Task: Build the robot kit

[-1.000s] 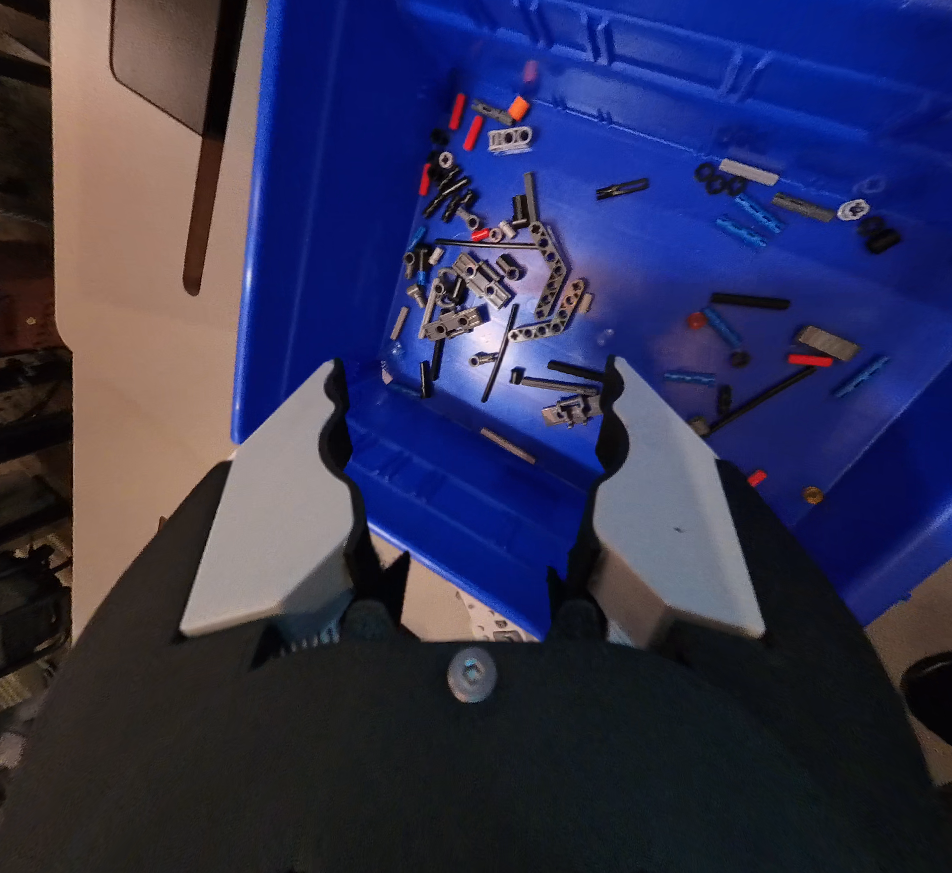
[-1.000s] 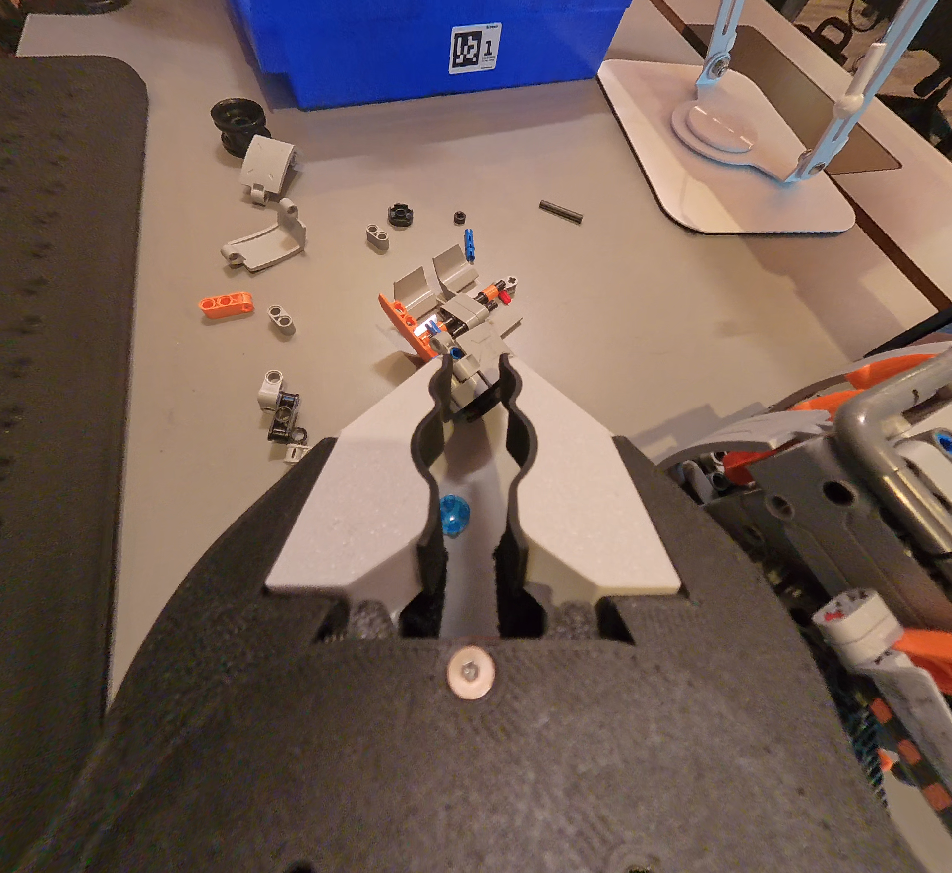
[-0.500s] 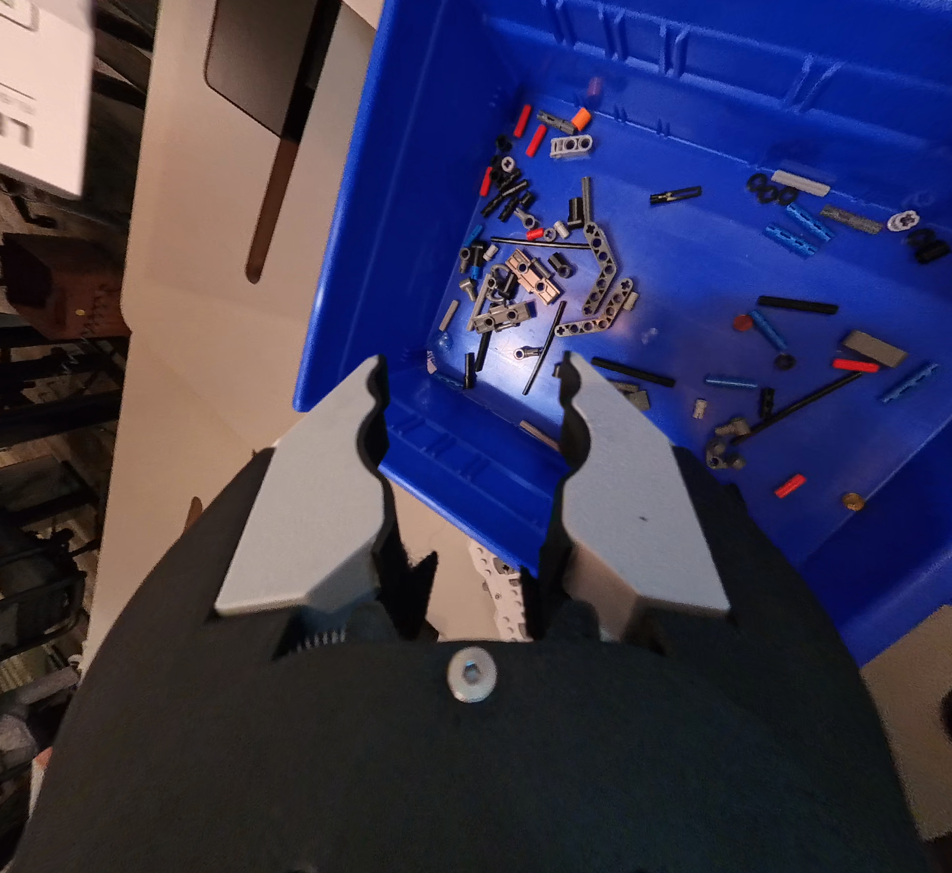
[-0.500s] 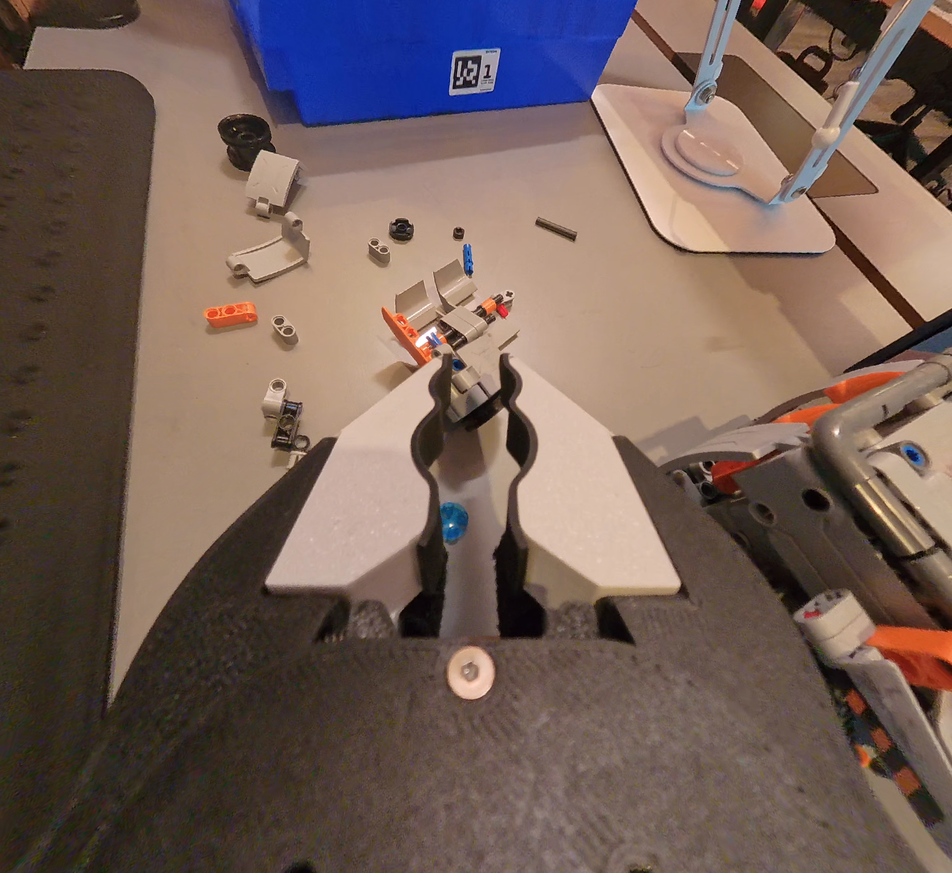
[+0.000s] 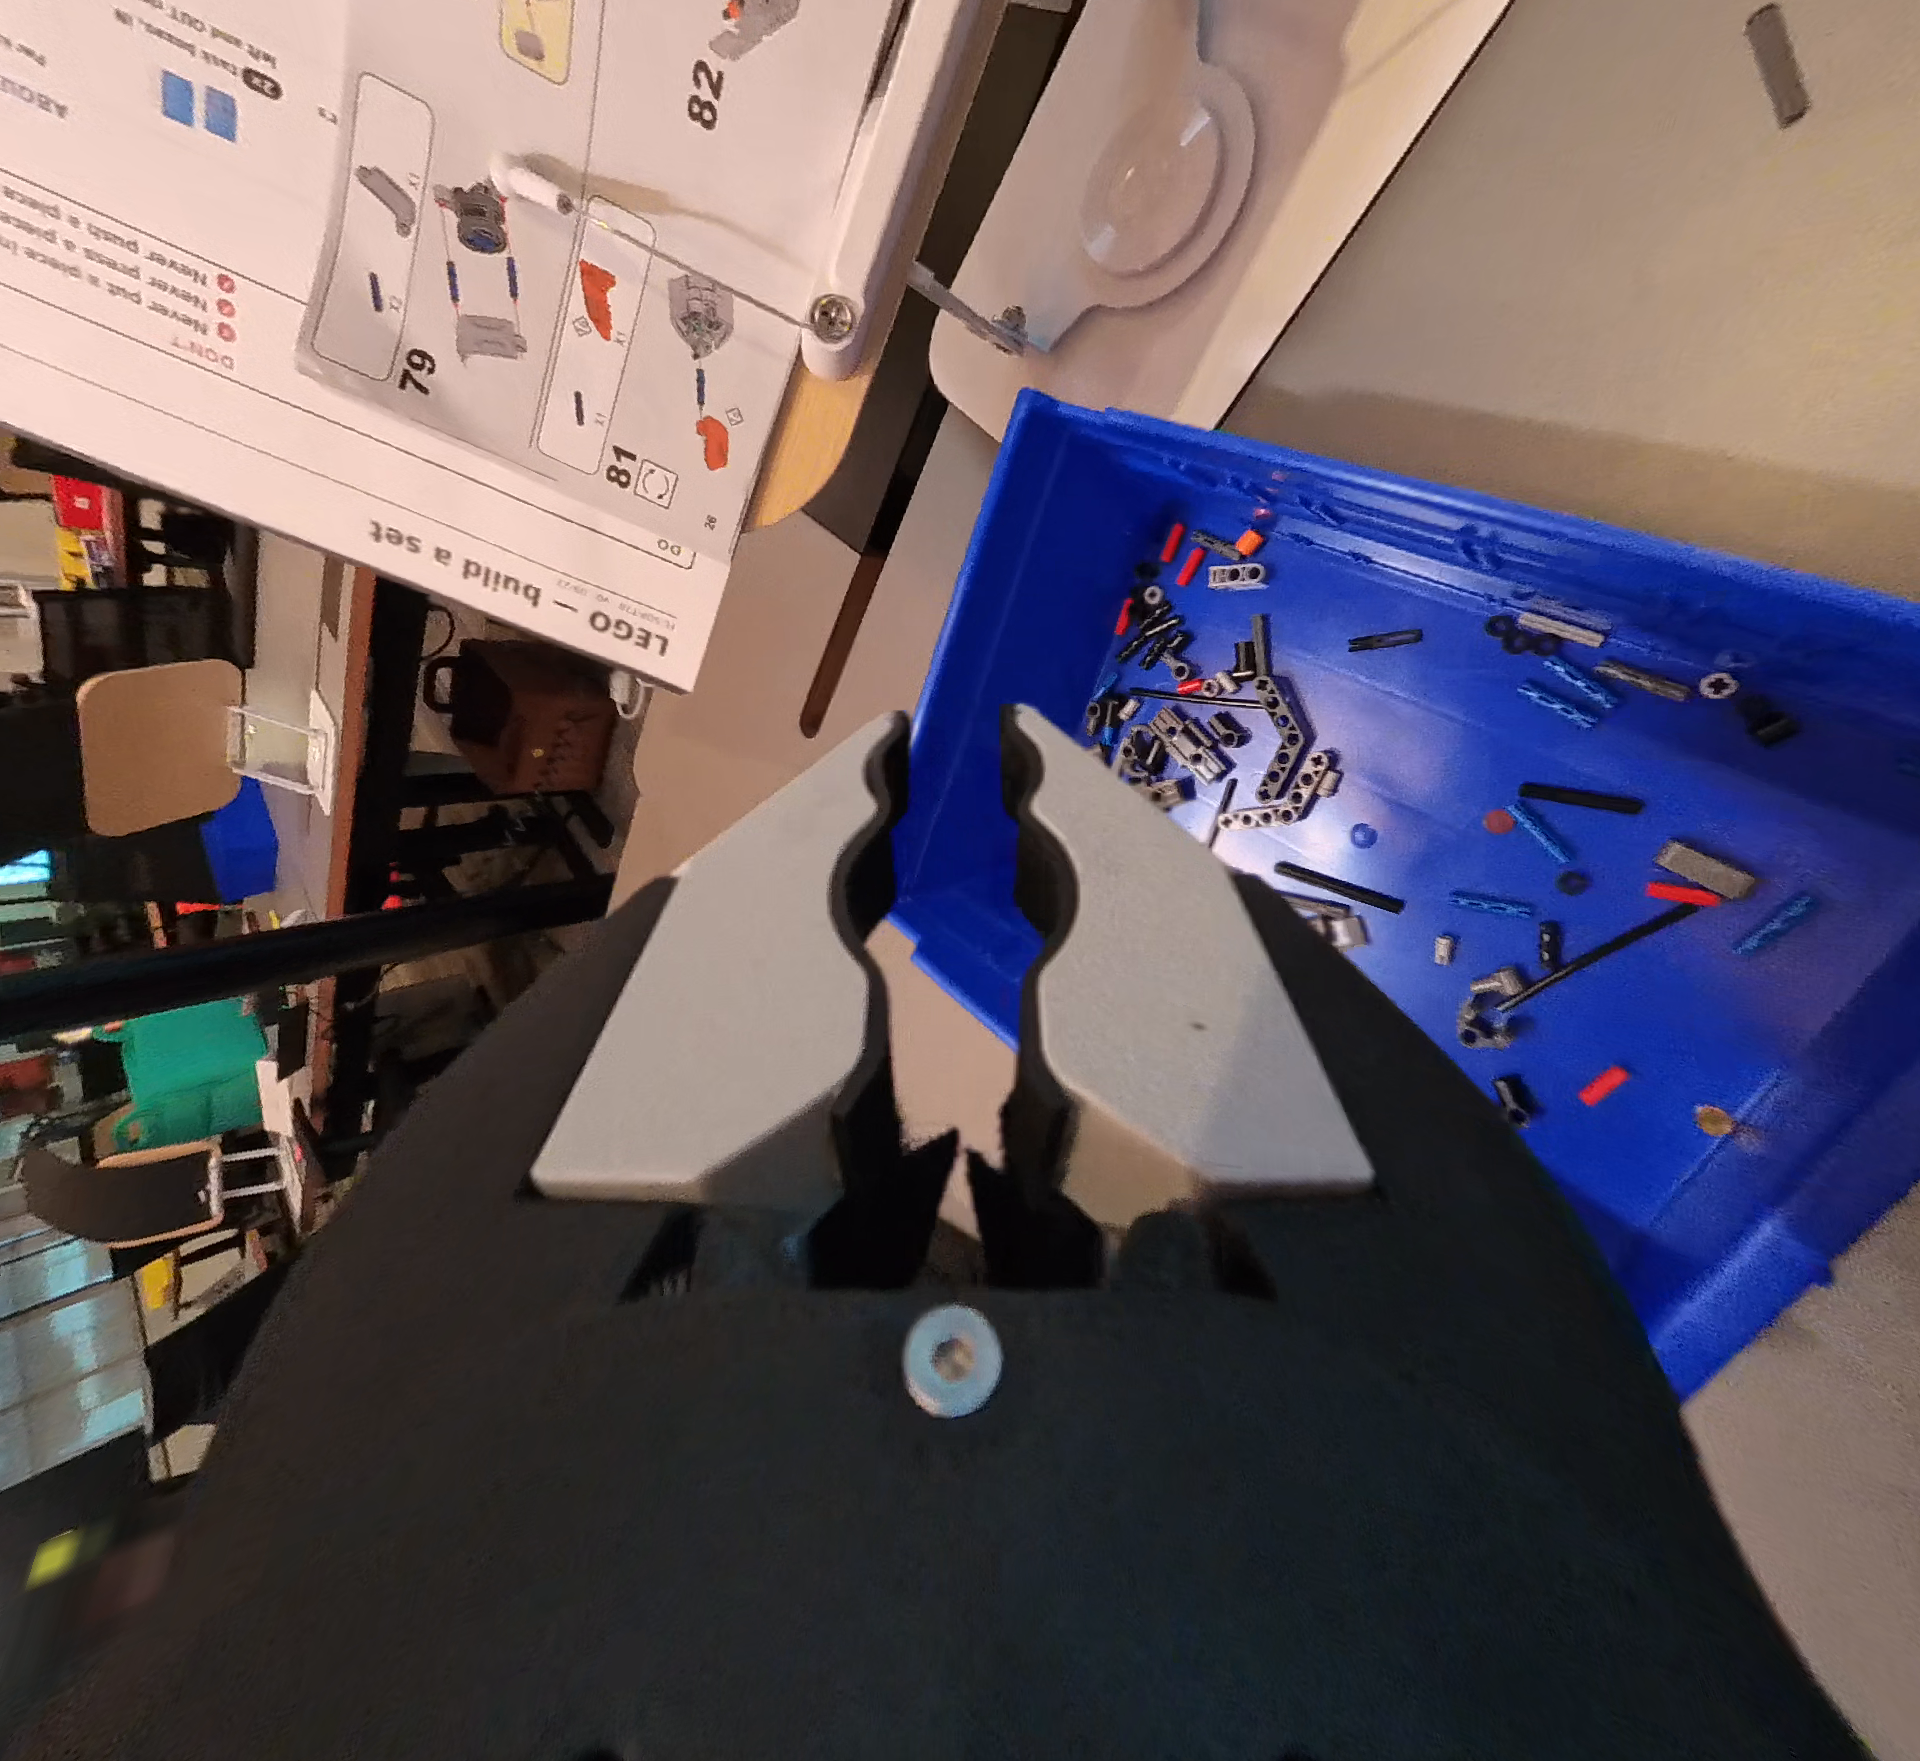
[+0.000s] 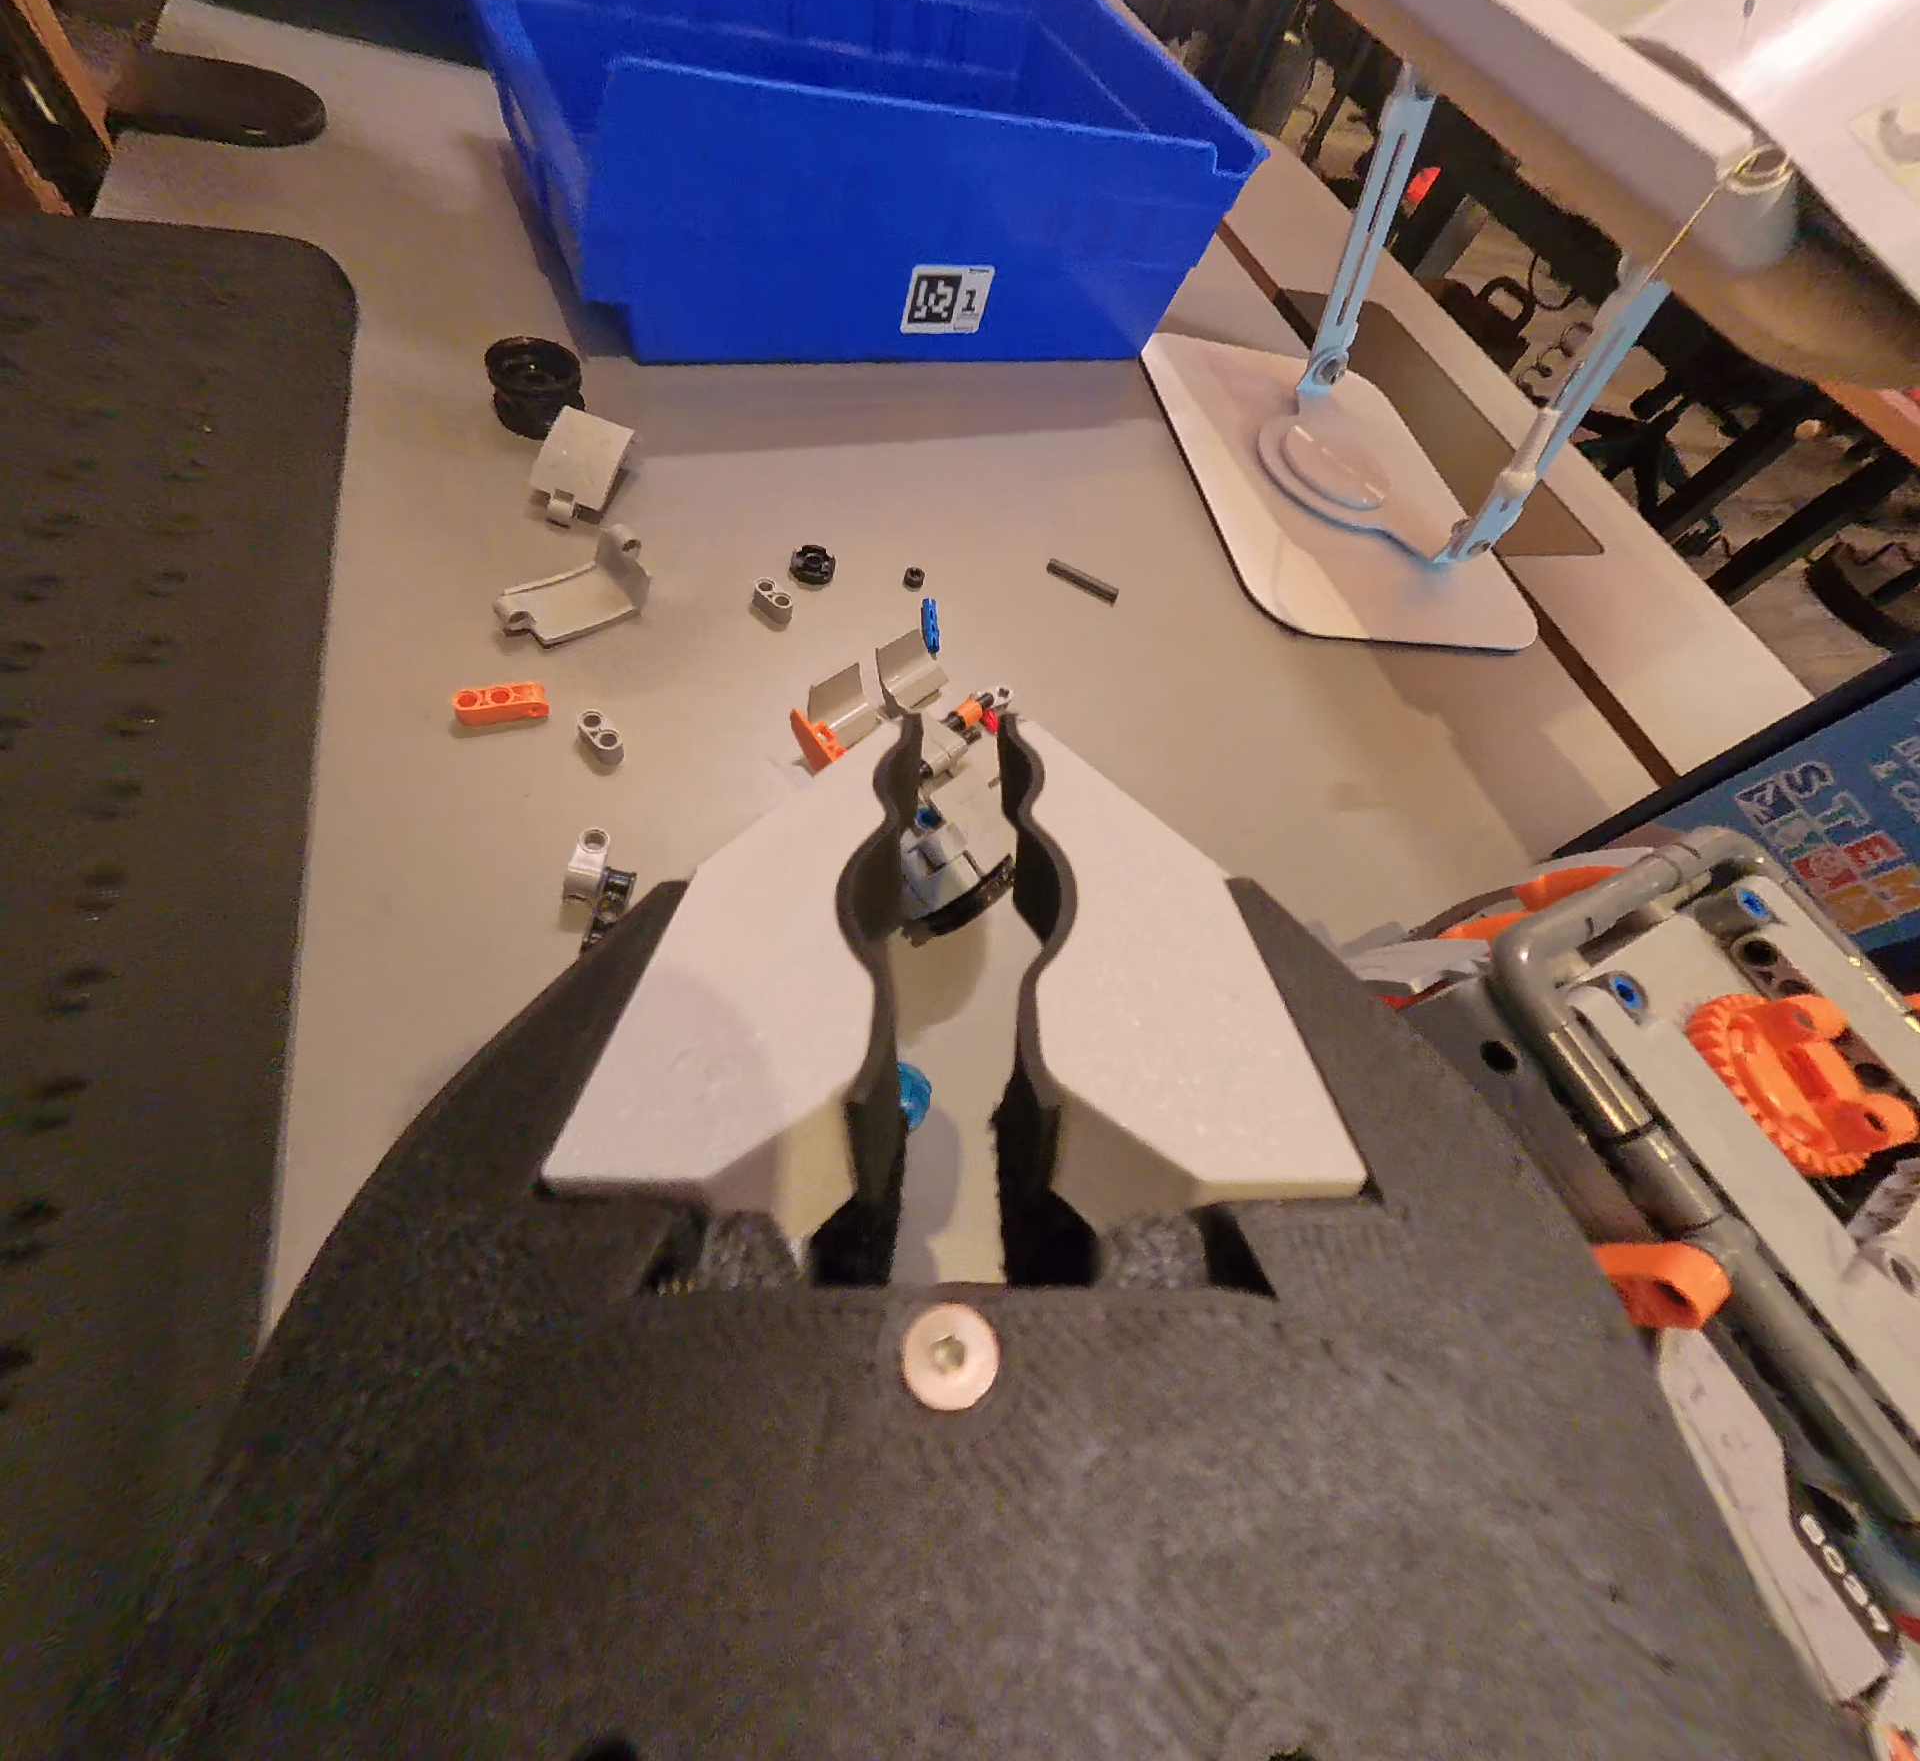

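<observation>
1. My left gripper hangs over the near corner of the blue plastic bin. Its fingers are almost together, with a narrow gap. I see the bin's corner through this gap, but I cannot tell if they touch it.
2. Small black, grey and red building pieces lie scattered on the bin's floor. A printed paper sheet stands up and to the left, on a white stand.
3. My right gripper pinches a small grey building-block assembly with a black round part, above the grey table.
4. Near it on the table lie an orange short beam and a grey curved panel.
5. A big grey and orange model sits at the right.
</observation>
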`<move>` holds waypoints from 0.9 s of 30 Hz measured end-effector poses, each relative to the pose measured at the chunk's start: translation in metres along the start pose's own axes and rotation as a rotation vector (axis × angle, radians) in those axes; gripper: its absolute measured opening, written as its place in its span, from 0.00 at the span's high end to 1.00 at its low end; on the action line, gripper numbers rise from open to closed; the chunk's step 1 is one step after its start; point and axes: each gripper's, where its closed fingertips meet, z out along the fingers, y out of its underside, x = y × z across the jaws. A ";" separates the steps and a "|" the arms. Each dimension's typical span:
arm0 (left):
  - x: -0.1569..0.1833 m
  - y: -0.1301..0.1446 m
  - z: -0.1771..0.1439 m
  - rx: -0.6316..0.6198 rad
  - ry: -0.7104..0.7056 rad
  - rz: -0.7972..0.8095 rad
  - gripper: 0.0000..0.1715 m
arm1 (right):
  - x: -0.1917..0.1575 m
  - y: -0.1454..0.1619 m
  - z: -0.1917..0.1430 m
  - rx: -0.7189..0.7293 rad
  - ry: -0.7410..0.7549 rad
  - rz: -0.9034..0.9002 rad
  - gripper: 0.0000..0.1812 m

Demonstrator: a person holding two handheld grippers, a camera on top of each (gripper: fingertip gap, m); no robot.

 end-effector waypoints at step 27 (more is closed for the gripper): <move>0.045 0.095 0.065 -0.200 0.276 -0.173 0.79 | -0.010 -0.013 -0.006 0.029 -0.008 -0.049 0.93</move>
